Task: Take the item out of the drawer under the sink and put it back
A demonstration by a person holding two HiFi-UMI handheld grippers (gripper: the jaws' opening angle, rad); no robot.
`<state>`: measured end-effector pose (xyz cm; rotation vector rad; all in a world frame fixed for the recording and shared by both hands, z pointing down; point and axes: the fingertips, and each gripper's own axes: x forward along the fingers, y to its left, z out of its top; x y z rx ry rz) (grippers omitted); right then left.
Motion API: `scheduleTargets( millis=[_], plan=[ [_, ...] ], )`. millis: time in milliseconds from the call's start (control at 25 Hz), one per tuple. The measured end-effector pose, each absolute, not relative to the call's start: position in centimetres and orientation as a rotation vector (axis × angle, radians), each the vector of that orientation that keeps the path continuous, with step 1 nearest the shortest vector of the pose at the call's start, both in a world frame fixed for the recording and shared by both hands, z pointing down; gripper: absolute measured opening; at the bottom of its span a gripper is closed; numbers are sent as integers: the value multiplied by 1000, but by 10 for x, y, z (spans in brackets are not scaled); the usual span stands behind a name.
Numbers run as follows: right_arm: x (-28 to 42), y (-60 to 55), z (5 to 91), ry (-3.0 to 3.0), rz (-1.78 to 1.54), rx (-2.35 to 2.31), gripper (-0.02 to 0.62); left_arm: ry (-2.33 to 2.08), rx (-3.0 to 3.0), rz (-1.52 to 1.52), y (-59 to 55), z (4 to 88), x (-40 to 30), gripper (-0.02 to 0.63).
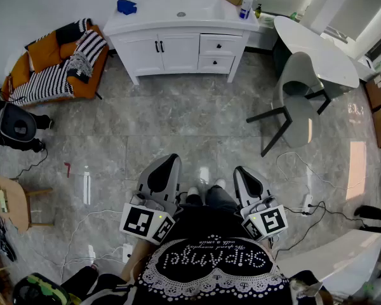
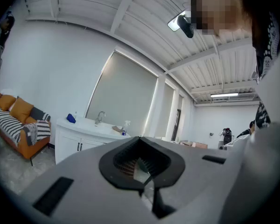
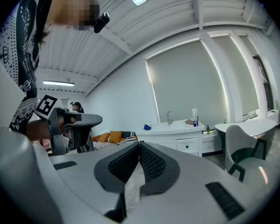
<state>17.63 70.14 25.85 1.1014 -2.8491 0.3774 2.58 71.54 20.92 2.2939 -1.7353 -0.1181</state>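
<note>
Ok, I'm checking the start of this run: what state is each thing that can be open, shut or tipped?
left tool: shut, empty
right tool: shut, empty
upper drawer: closed
lower drawer: closed
cabinet doors: closed
spray bottle: upright

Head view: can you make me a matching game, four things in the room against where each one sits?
Things:
1 spray bottle
2 blue object
3 orange sofa
4 grey chair

Places:
a on the floor left of the sink cabinet
b right end of the cabinet top
c beside the round white table
d left end of the cabinet top

Pairs: 1-b, 2-d, 3-a, 4-c
</note>
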Motion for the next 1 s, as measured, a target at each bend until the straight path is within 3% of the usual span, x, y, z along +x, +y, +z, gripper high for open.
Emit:
scheduleTargets(
  millis=[1000],
  plan=[
    [244, 627, 252, -2966, 327, 1033, 18, -1672, 2265, -126, 640, 219, 115, 3]
  ],
)
